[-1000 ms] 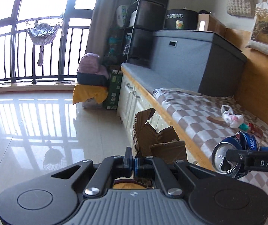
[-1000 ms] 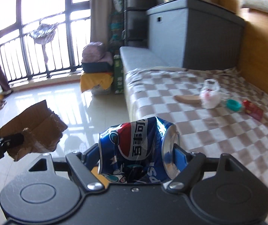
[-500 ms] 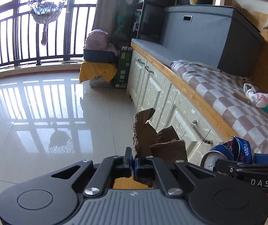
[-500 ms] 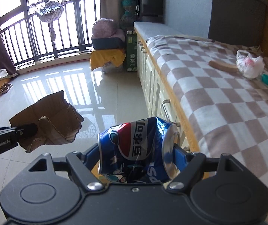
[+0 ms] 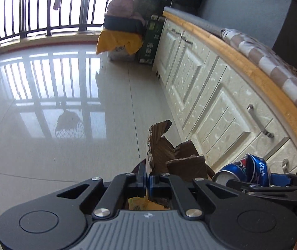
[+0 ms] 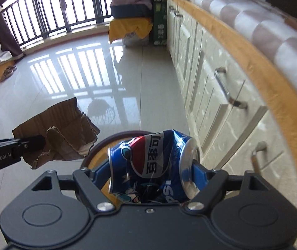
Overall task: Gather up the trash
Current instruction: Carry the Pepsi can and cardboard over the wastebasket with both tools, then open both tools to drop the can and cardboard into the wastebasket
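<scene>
Left gripper (image 5: 147, 180): fingers pressed together, pinching the lower edge of a torn cardboard scrap (image 5: 170, 156). The scrap stands up from the pads, ragged and folded, above the glossy tiled floor (image 5: 54, 104). From the right wrist view the same scrap (image 6: 59, 133) hangs off the dark fingertip at the left of frame.

Right gripper (image 6: 151, 166): fingers spread wide but not empty; the blue pads clamp a crushed blue cola can (image 6: 150, 164) end to end, its silver top against the right-hand pad. The can lies sideways, dented through the middle. In the left wrist view the can (image 5: 246, 169) sits just right of the cardboard, close but apart from it.

Below both loads: a dark rounded rim (image 6: 115, 137) showing behind the can, and something yellow (image 5: 138, 203) through the gap in the left gripper's frame. Possibly a bin with rubbish in it; too little of it shows to be sure.

To the right, a cream cabinet run (image 5: 221, 108) with metal handles, topped by a checked cushion (image 6: 273, 31).
</scene>
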`<action>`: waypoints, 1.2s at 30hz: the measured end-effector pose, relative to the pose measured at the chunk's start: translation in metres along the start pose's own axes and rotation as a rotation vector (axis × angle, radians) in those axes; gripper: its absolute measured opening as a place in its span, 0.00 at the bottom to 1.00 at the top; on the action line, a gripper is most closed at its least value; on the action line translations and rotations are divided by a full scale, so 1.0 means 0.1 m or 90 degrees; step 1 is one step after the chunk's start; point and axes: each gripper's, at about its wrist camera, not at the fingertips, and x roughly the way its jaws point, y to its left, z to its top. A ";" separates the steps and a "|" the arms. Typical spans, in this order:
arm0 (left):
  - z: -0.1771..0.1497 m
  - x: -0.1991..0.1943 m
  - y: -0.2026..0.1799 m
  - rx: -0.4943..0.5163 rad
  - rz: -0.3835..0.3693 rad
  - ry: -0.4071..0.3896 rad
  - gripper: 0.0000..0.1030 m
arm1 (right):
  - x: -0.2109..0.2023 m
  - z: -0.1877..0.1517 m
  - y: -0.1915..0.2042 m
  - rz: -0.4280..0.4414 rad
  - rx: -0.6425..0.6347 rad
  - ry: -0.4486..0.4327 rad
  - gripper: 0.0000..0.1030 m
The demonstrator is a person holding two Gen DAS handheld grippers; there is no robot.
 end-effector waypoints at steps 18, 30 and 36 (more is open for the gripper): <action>-0.12 1.13 -0.19 0.003 -0.080 0.145 0.02 | 0.78 -0.14 -0.12 0.027 0.004 0.171 0.78; -0.05 1.47 -0.20 -0.019 -0.092 0.189 0.29 | 0.97 -0.05 -0.10 0.048 -0.018 0.211 0.78; 0.03 1.51 -0.17 0.000 -0.072 0.213 0.29 | 1.04 -0.02 -0.05 0.049 -0.032 0.228 0.78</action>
